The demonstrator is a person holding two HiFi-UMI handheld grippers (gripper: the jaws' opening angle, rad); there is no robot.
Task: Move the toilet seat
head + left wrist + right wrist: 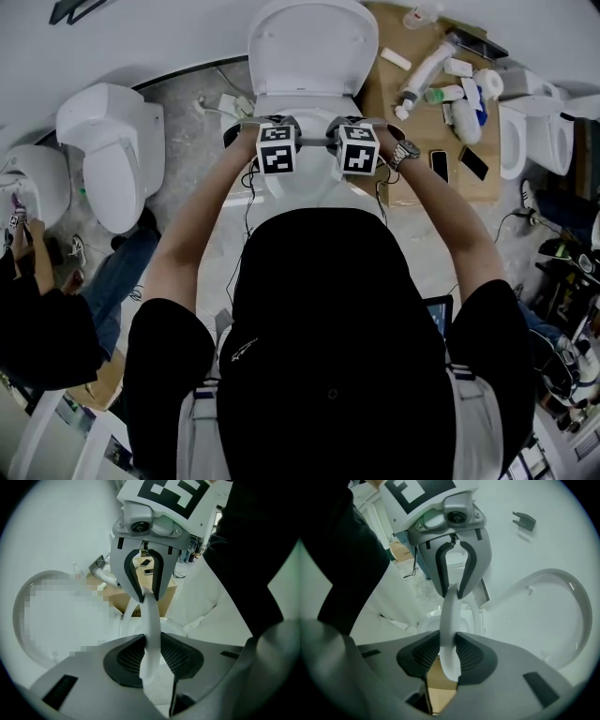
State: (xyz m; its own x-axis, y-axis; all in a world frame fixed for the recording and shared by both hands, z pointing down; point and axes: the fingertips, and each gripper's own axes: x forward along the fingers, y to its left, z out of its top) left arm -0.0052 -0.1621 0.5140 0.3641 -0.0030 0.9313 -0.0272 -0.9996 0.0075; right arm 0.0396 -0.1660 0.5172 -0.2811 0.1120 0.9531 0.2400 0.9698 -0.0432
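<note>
Head view: arms (202,211) outstretched, toilet seat (151,620) apparently gripped.

Grey floor (192,98) w/ cardboard box (386,33)

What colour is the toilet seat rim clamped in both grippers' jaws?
Plain white: the smooth plastic toilet seat rim shows no pattern. Clearest in the right gripper view.

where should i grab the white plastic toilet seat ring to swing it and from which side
Grip the thin front rim of the white plastic toilet seat ring, coming from the front, opposite the raised white lid. That slim edge fits between the jaws and probably gives the most leverage. The left gripper and right gripper clamp it there, side by side.
</note>
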